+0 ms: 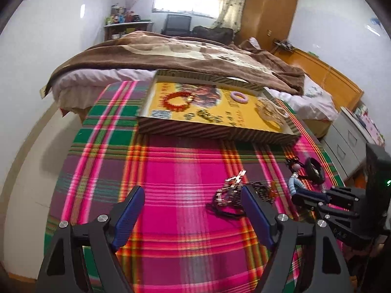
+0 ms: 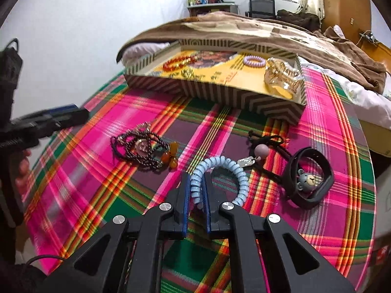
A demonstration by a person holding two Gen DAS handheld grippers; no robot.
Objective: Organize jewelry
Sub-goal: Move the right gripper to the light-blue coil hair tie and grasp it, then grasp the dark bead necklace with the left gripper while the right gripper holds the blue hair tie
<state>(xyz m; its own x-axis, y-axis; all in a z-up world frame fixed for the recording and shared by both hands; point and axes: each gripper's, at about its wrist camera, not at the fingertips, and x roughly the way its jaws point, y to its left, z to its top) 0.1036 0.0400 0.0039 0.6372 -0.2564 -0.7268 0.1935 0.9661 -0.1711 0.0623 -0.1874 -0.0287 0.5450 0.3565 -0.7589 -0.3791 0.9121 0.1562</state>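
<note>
My right gripper (image 2: 196,179) is shut on a light blue spiral hair tie (image 2: 217,163), low over the plaid cloth. A dark beaded chain with a watch face (image 2: 140,147) and amber beads (image 2: 169,158) lies to its left. A black cord with a pink ball (image 2: 261,149) and a black band with a bear charm (image 2: 309,178) lie to its right. The striped tray (image 2: 220,92) behind holds a red bracelet (image 2: 179,62), a purple hair tie (image 2: 254,61) and a clear clip (image 2: 281,77). My left gripper (image 1: 193,195) is open and empty; its right finger is beside the beaded chain (image 1: 229,195).
The plaid cloth (image 1: 176,171) covers the round table. A bed with a brown blanket (image 1: 171,53) stands just behind the tray. A wooden wardrobe (image 1: 268,12) and drawers (image 1: 347,136) are at the right. The white wall is at the left.
</note>
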